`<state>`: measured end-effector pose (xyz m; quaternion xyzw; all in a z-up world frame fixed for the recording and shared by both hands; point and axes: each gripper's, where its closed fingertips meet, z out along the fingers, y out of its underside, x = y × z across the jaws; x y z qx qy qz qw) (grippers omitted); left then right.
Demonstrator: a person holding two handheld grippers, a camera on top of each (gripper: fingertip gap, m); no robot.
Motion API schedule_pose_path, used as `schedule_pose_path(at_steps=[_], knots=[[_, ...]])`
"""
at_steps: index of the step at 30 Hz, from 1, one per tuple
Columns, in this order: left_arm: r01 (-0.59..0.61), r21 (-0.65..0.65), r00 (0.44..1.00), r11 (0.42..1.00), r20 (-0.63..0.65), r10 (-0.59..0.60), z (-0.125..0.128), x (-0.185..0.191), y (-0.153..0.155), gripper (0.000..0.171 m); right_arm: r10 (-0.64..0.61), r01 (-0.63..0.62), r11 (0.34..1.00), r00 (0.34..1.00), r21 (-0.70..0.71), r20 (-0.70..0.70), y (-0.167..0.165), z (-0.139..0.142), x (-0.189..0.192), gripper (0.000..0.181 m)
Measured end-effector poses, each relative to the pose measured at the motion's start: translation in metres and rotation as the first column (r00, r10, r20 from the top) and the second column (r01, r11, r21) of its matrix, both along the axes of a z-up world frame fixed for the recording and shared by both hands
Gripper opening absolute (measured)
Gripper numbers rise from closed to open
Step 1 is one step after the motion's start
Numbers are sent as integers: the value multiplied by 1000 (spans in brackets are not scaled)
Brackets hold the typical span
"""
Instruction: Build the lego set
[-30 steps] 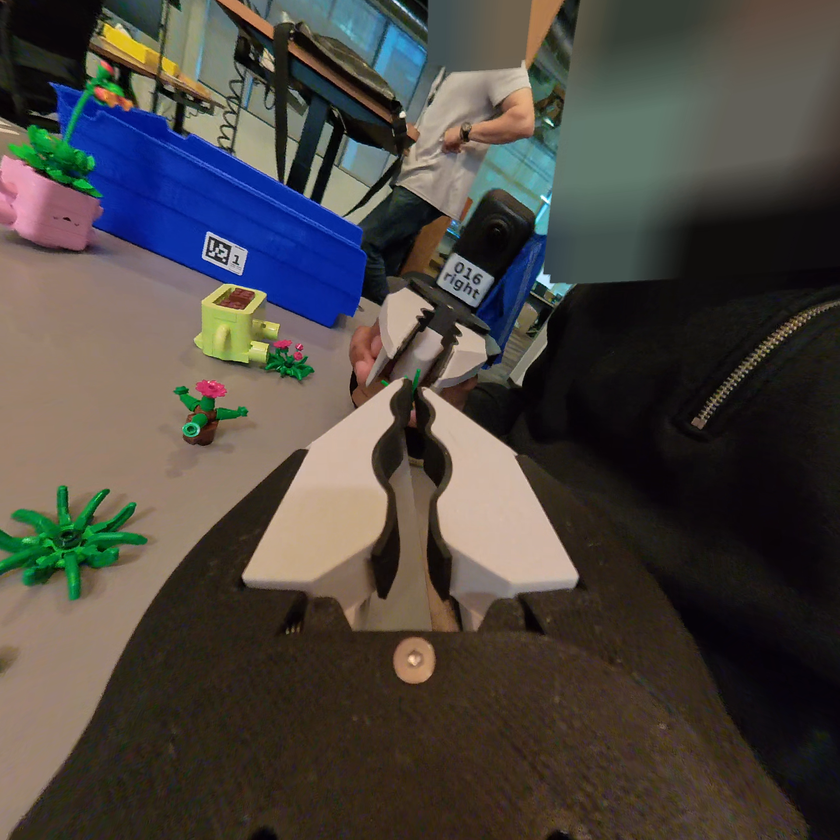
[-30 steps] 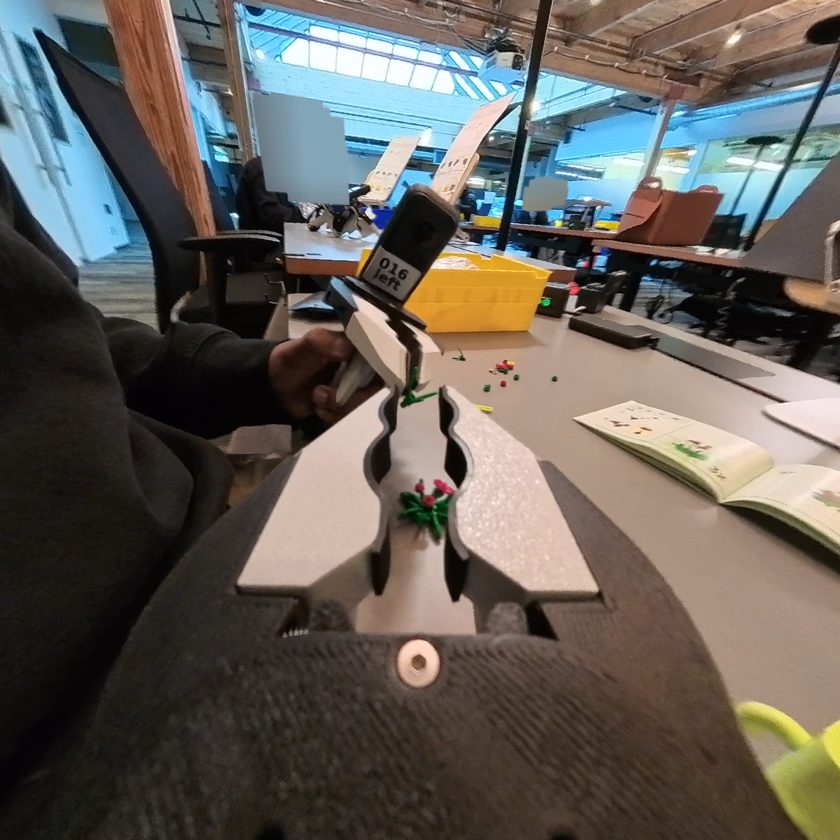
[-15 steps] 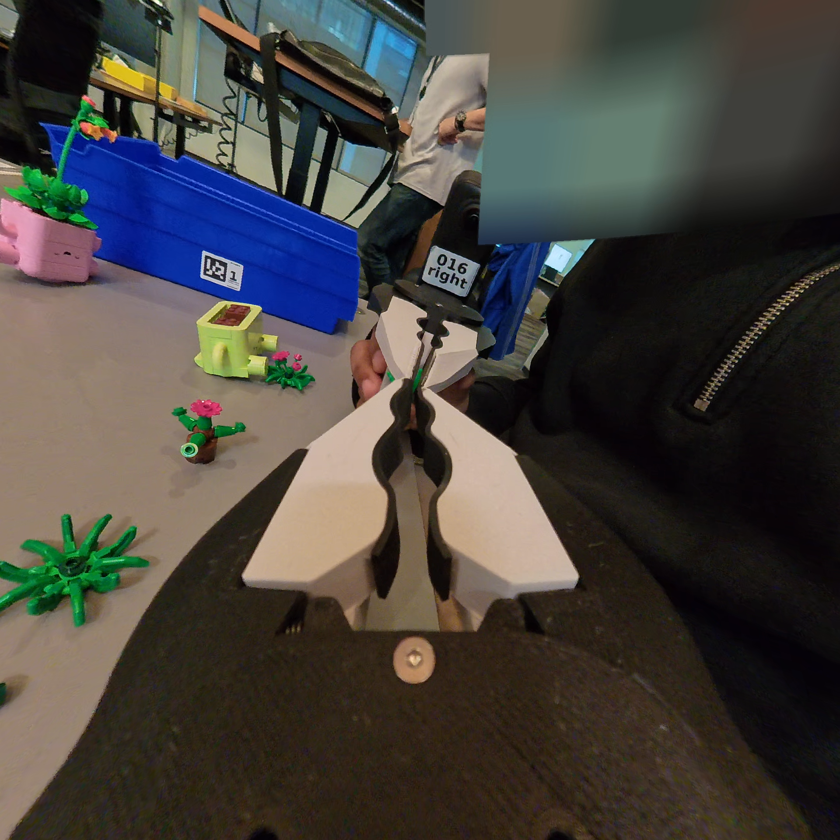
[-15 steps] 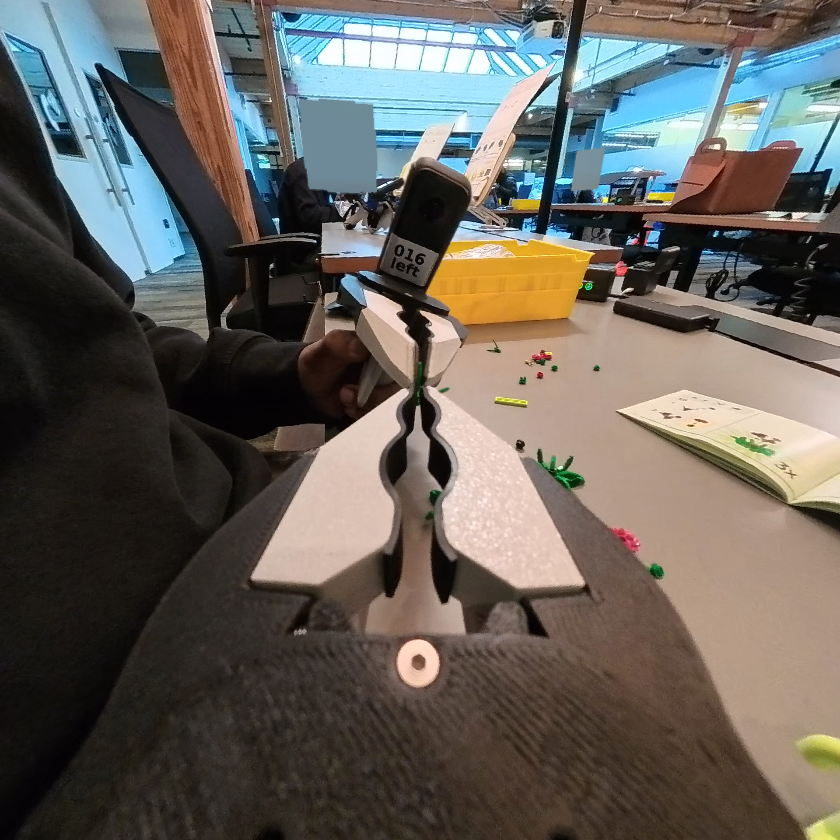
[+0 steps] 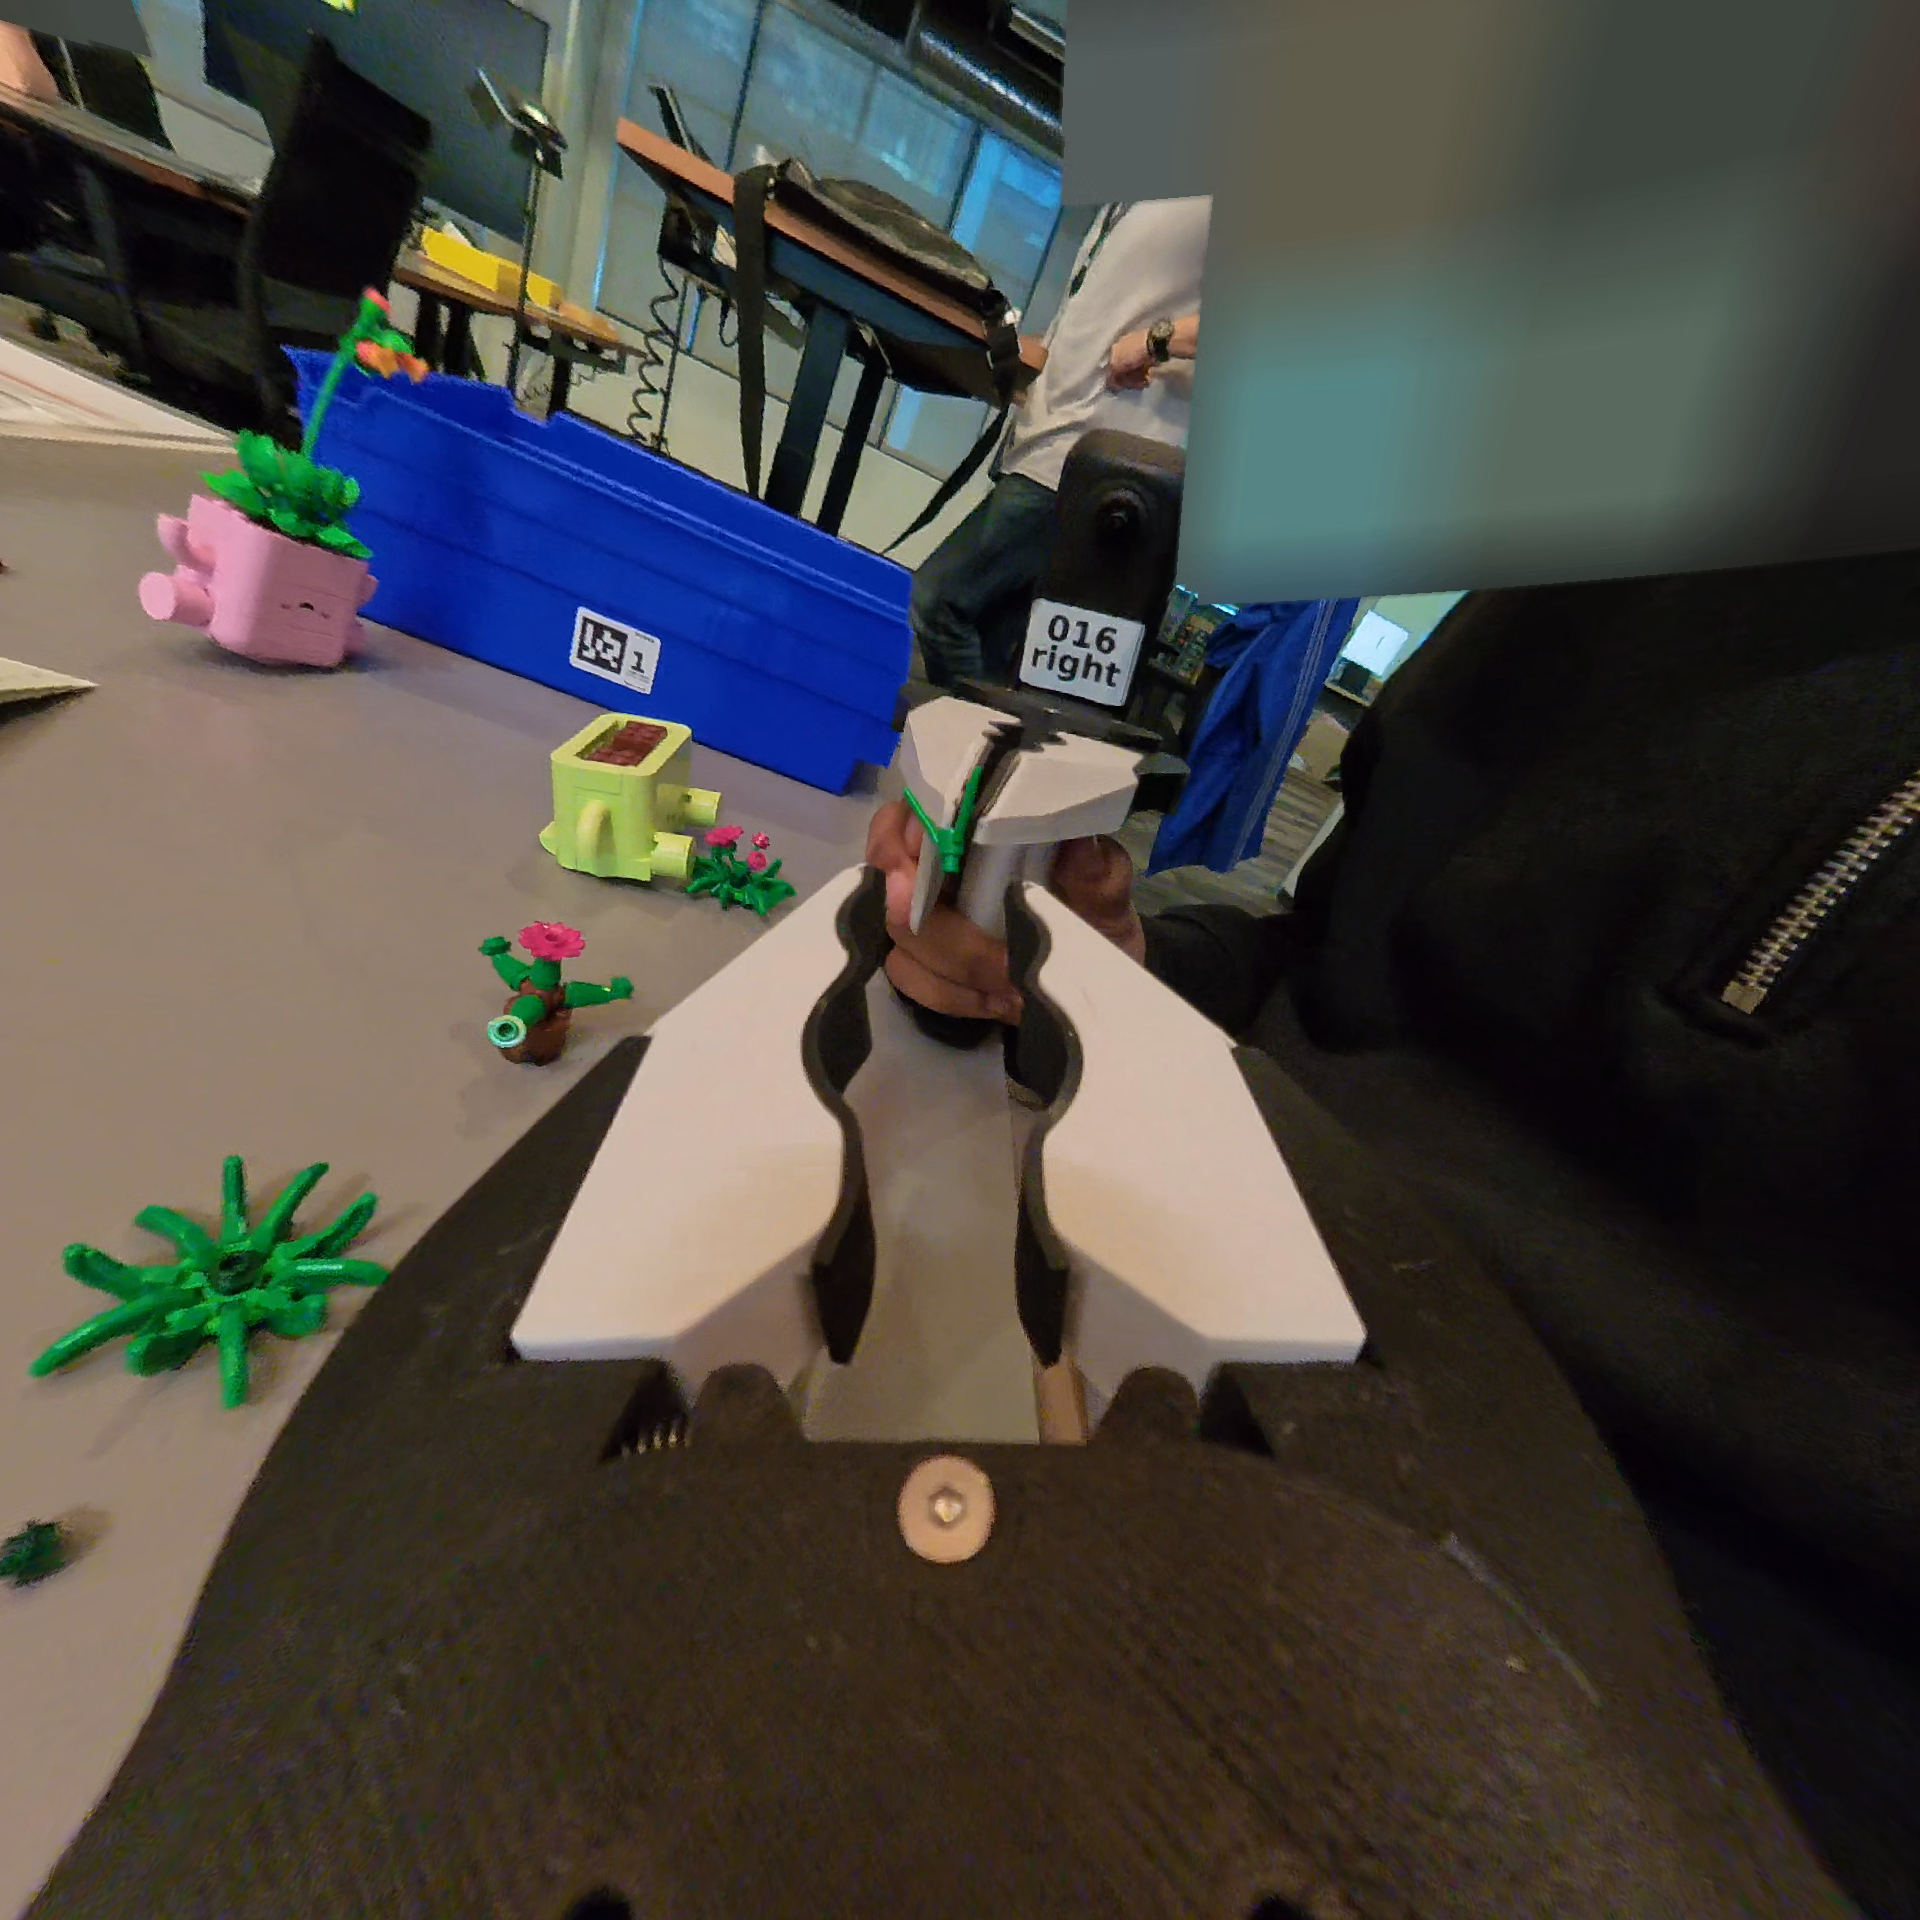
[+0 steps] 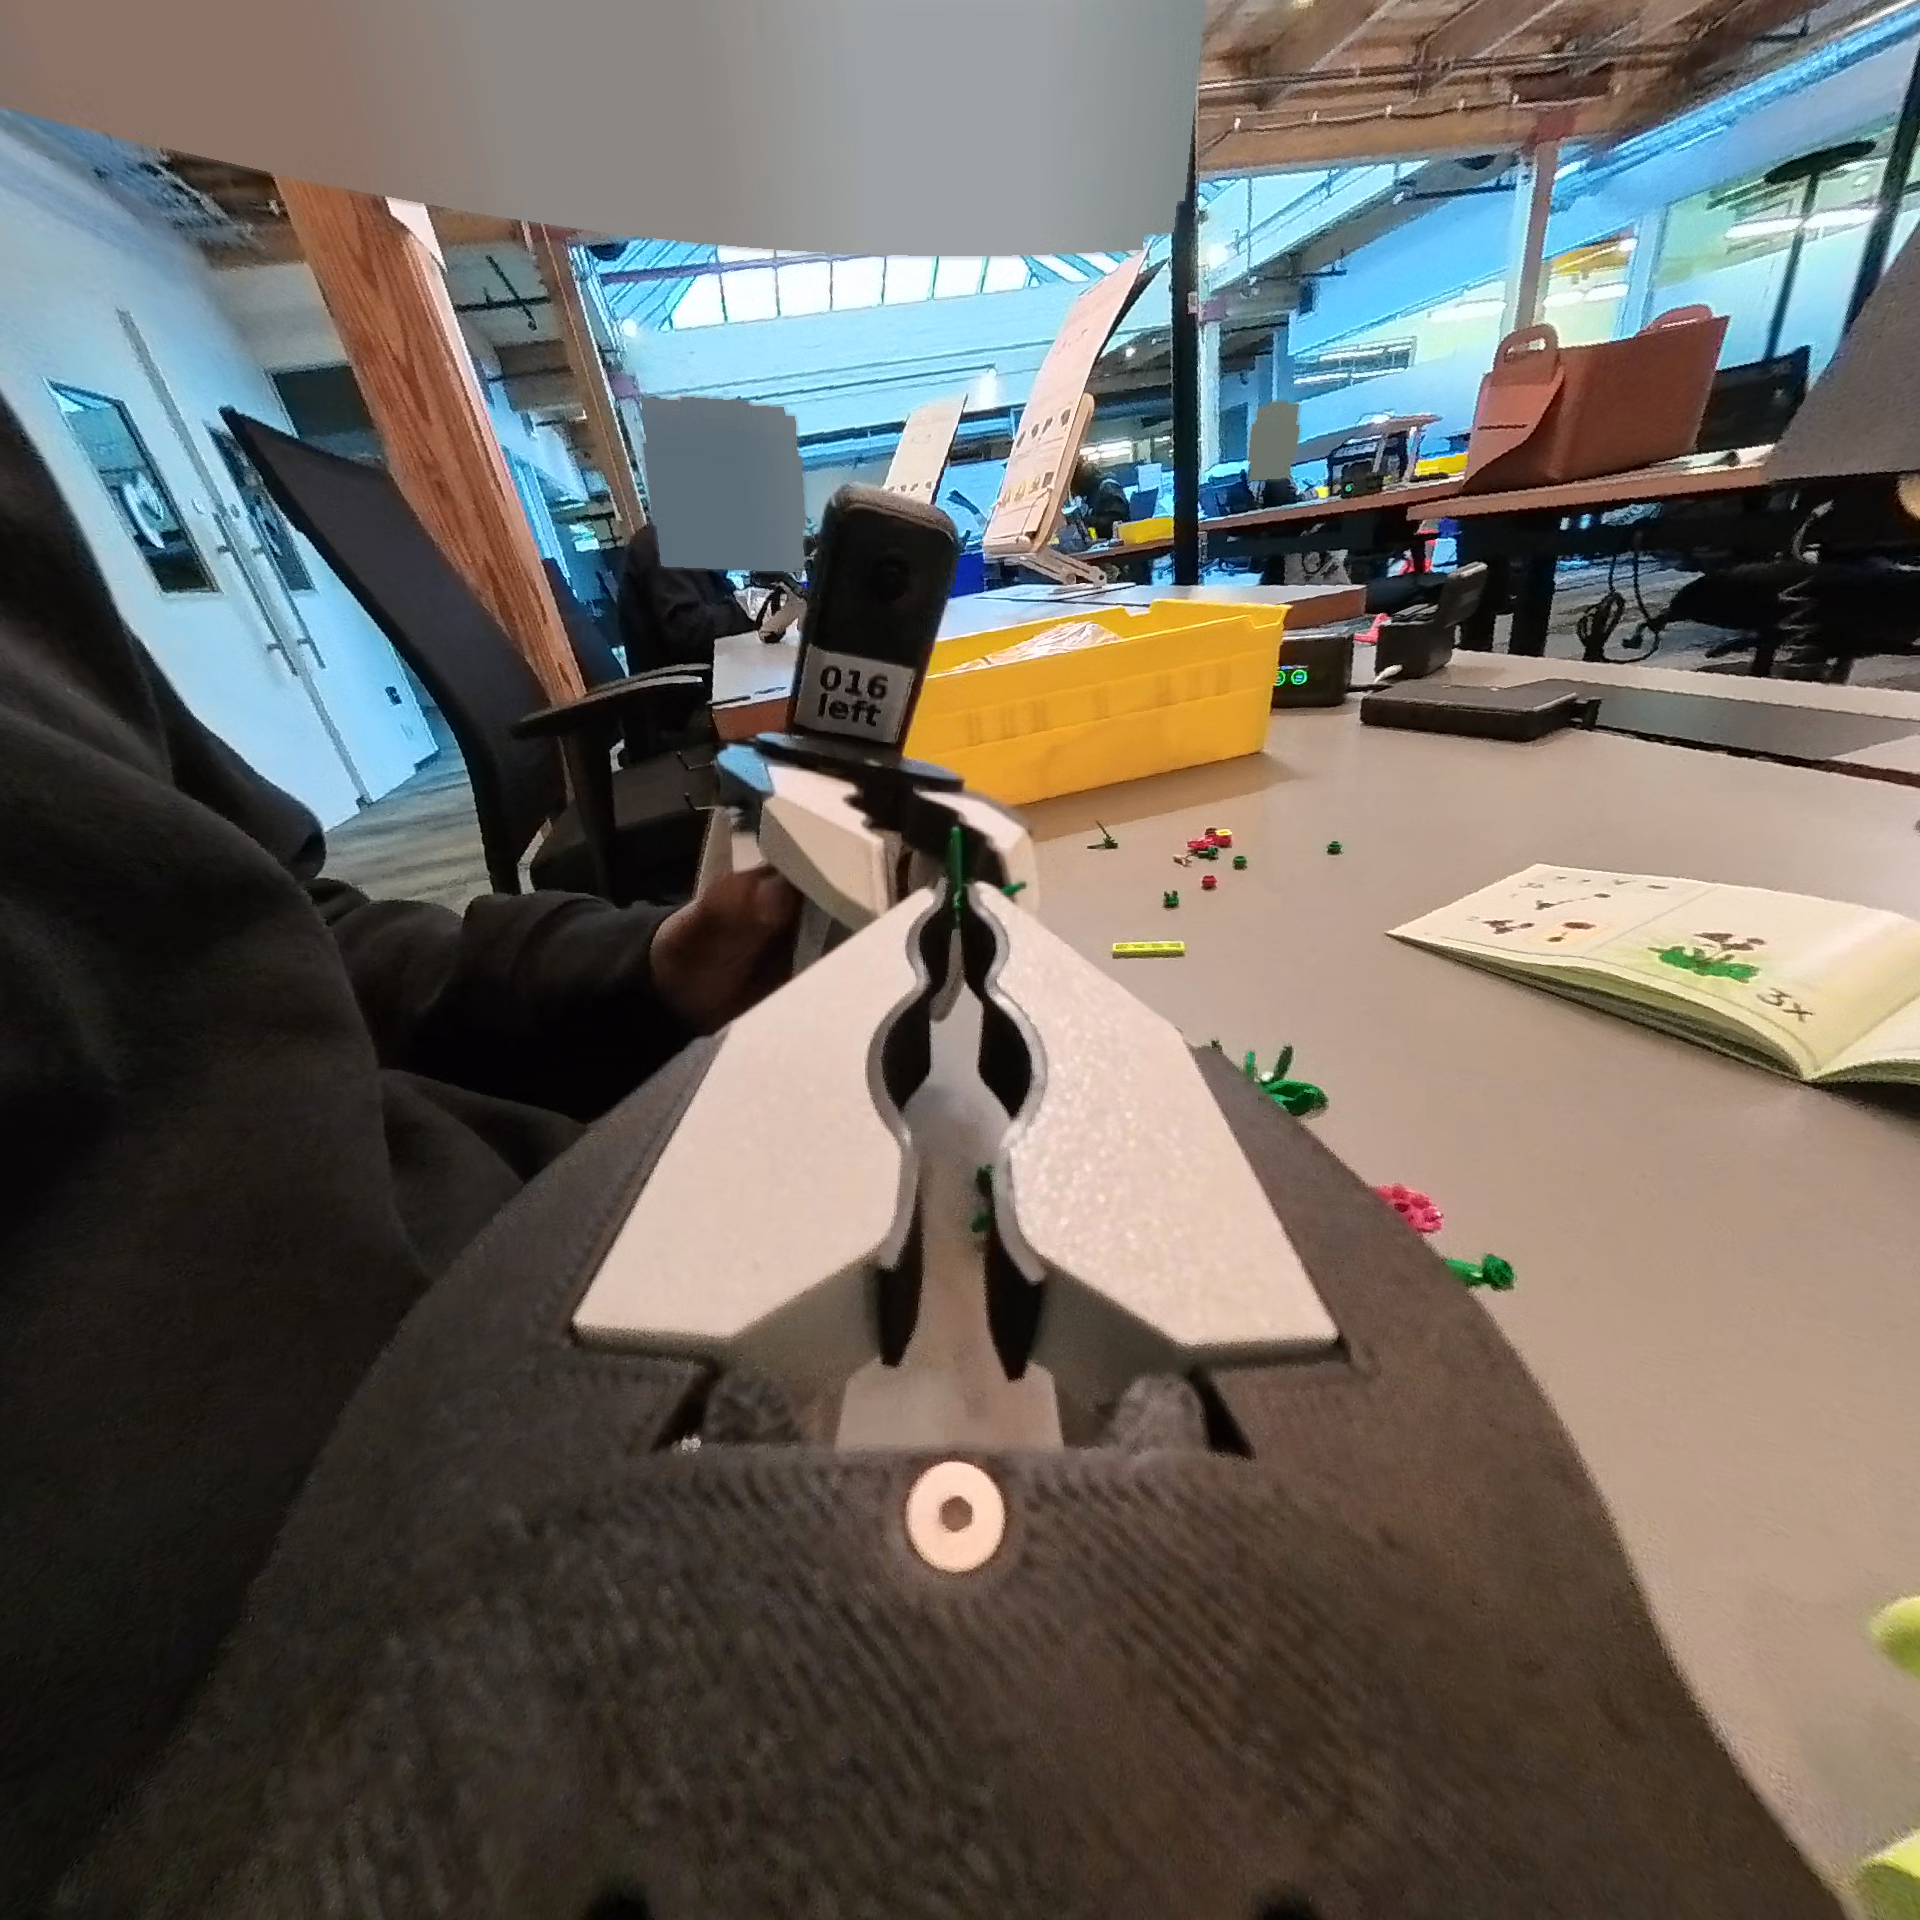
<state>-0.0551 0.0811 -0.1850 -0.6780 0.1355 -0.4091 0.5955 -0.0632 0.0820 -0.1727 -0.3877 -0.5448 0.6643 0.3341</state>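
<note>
My right gripper (image 6: 956,906) is shut on a thin green forked lego stem (image 6: 956,871), held in the air above the table edge. In the left wrist view the same stem (image 5: 943,826) sticks out of the right gripper (image 5: 992,790). My left gripper (image 5: 943,904) is open and empty, just in front of the right one, fingertips facing. It also shows in the right wrist view (image 6: 894,831). On the grey table stand a pink pot with a plant (image 5: 260,592), a lime pot (image 5: 623,795), a small flowered plant (image 5: 545,987) and a green spiky leaf piece (image 5: 218,1273).
A blue bin (image 5: 623,561) stands behind the pots. A yellow bin (image 6: 1101,686), an open instruction booklet (image 6: 1683,966) and loose small pieces (image 6: 1205,847) lie on the far side. A person in a black jacket (image 5: 1558,935) holds both grippers. Only a small space, under 4 cm, lies between the two pairs of fingers. My left tips are roughly 11 cm from the small flowered plant (image 5: 545,987).
The left gripper held the green stem; the right gripper closed on it, and the left gripper has now opened and let go. Both grippers drew slightly apart.
</note>
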Motion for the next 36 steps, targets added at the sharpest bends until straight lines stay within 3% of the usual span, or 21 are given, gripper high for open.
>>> schedule_pose_path(at_steps=[8,23,36], knots=[[9,10,996,1000,83,-10,5,3,2,0,8,-8,1000,1000,3,-3,-1,0,1,0],[61,42,987,997,144,-67,12,7,-2,4,84,-83,995,996,-62,13,-4,0,5,0],[71,22,985,997,154,-74,12,5,-2,1,77,-76,996,997,-37,22,-5,-3,2,0]])
